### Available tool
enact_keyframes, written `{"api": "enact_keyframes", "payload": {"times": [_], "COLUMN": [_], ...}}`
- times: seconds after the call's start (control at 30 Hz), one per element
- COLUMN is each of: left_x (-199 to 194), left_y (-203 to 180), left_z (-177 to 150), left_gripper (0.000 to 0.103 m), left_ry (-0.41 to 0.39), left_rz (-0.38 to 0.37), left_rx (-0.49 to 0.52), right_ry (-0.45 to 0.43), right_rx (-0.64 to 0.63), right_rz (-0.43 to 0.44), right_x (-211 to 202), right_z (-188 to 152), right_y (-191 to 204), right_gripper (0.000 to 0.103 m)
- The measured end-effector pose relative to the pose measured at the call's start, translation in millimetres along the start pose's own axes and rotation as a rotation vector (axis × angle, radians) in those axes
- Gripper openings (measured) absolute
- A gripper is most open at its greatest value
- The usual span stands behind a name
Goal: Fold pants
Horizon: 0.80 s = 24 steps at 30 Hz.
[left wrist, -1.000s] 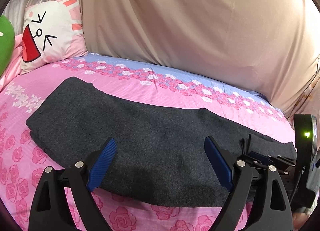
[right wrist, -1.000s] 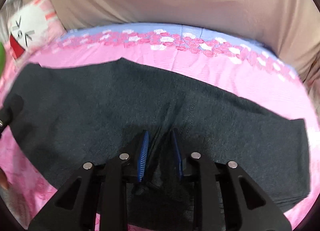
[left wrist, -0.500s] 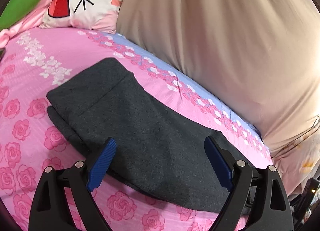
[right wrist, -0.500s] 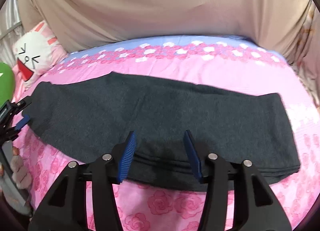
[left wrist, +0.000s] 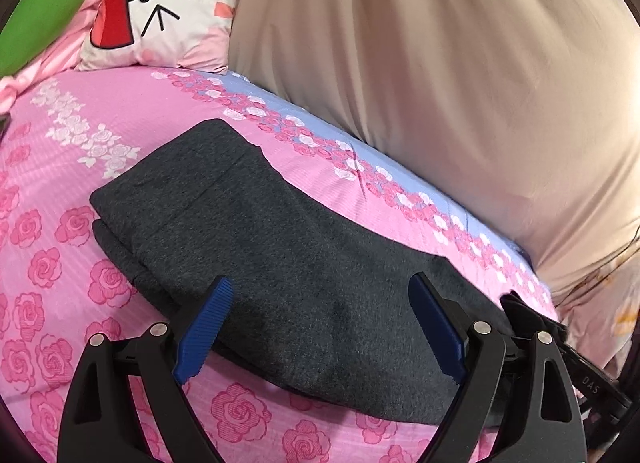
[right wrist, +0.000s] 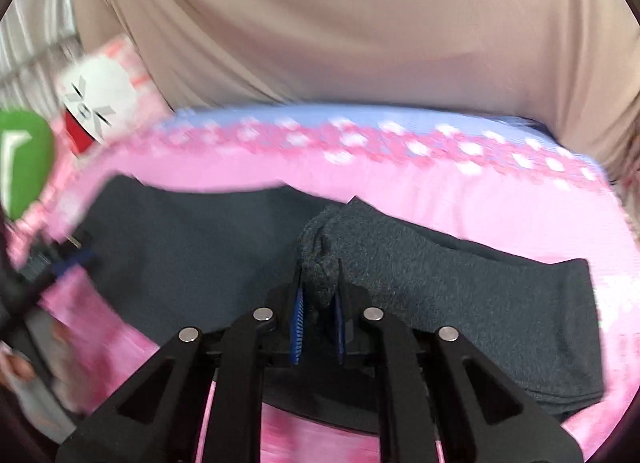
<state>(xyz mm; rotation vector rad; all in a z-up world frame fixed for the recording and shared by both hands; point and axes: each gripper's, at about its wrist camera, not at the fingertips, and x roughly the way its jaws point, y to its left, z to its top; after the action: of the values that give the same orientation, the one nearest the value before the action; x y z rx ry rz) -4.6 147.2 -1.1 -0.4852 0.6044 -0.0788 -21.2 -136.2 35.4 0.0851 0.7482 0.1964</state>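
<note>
Dark grey knit pants point(left wrist: 280, 263) lie lengthwise across our pink floral bed point(left wrist: 60, 263). Right hand-held gripper point(right wrist: 319, 323) pinches a raised fold at their near edge. Left hand-held gripper point(left wrist: 320, 327), spread and empty, hovers nearer the other end.

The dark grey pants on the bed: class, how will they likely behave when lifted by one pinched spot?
The pants probably drape limply: cloth bunches in the right gripper. Likely light, since one pinch raises a fold. The fuzzy knit probably resists slipping.

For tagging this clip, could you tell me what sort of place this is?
Most likely a bedroom: the pants lie on a bed with a pink rose-print sheet, with a cartoon-face pillow at its head.
</note>
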Motion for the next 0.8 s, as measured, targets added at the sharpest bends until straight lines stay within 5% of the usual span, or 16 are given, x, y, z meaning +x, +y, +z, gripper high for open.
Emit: {"api": "enact_keyframes", "payload": {"times": [0.1,0.23,0.37,0.53,0.63,0.67,0.73,0.77,0.8], "left_x": [-11.3,-38.1,-29.7,9.5,17.0,19.0,21.2,19.3,18.5], "left_y": [12.9,54.9,107.0,116.3,108.6,105.3,98.0,92.7,87.5], "left_z": [5.9,23.0,42.0,46.5,50.1,50.8,52.1,53.9,56.9], "left_gripper": [0.087,0.087,0.087,0.087,0.089,0.081,0.048,0.016,0.016], "left_ry": [0.005,-0.02,0.04,0.138,0.13,0.132,0.126,0.118,0.115], "left_rz": [-0.015,0.052,0.052,0.045,0.092,0.106,0.167,0.186,0.173], "left_rx": [-0.014,-0.047,-0.21,-0.328,-0.326,-0.316,-0.29,-0.268,-0.259], "right_ry": [0.131,0.029,-0.046,-0.094,-0.145,-0.161,-0.177,-0.179,-0.182], "right_rx": [-0.028,0.01,0.003,0.047,0.14,0.17,0.229,0.246,0.263], "right_rz": [-0.021,0.006,-0.094,-0.146,-0.101,-0.082,-0.043,-0.025,-0.009], "right_x": [40.6,6.9,-24.2,-49.8,-61.4,-62.9,-64.0,-63.8,-63.7], "right_z": [-22.5,-40.6,-58.1,-79.2,-84.2,-84.4,-84.5,-84.7,-84.4], "right_y": [8.0,-1.4,-19.2,-55.0,-80.3,-85.6,-98.1,-101.6,-104.8], "right_gripper": [0.021,0.035,0.05,0.064,0.071,0.073,0.074,0.074,0.074]}}
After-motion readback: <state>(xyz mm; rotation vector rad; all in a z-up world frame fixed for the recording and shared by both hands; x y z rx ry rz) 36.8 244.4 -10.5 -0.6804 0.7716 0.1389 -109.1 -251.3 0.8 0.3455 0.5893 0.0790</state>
